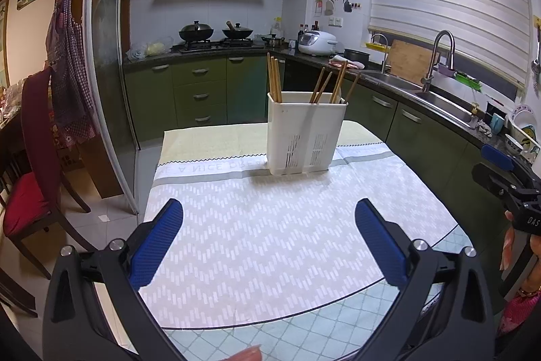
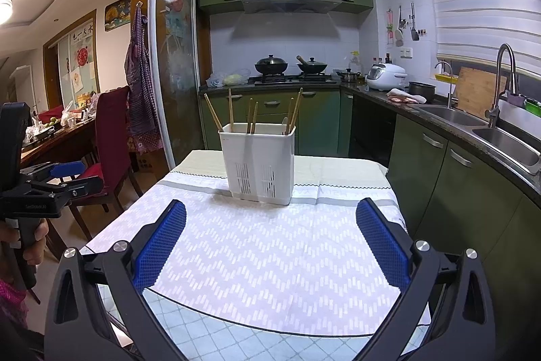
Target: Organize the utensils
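A white slotted utensil holder stands upright on the cloth-covered table, toward its far end. Several wooden chopsticks stick out of its compartments, some upright, some leaning. My left gripper hovers over the near part of the table, open, with nothing between its blue pads. My right gripper is likewise open and empty, well short of the holder. Each gripper shows at the edge of the other's view, the right one and the left one.
Green cabinets and a dark counter with a sink run along the right. A stove with two woks is at the back. A red-cushioned chair and a cluttered dining table sit at the left.
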Available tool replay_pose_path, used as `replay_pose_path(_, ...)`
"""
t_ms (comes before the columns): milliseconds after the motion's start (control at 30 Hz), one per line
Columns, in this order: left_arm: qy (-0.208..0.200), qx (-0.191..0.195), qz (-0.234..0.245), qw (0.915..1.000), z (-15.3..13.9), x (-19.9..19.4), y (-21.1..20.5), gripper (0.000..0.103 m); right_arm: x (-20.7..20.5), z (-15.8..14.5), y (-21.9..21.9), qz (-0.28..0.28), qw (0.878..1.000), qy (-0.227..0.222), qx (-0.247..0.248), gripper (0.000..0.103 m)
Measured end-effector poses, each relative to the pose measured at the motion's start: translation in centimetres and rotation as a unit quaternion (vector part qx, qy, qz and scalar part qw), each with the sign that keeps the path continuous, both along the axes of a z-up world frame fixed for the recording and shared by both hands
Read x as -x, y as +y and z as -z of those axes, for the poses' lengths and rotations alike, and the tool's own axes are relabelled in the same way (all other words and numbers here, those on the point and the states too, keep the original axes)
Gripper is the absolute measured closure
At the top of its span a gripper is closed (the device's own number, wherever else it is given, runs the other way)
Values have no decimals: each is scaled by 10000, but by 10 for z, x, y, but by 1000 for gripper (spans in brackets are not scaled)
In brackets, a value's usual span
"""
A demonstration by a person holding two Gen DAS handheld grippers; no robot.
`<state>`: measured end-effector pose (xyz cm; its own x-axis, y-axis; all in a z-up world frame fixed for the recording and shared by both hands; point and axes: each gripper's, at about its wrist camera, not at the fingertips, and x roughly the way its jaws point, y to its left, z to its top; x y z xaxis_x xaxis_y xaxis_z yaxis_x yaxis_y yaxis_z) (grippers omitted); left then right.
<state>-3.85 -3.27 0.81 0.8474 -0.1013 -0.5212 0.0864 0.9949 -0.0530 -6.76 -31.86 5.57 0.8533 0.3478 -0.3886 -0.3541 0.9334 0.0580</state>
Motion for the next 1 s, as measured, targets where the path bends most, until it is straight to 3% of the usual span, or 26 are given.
replay_pose_path(667,164,116,45,9998,3,-10,3,6,-1,0,1,-5,10000,7,2,4)
replay_pose_path(1000,329,616,65,9975,7,-16,18,6,-4,5,2,10,10000,37,-8,4)
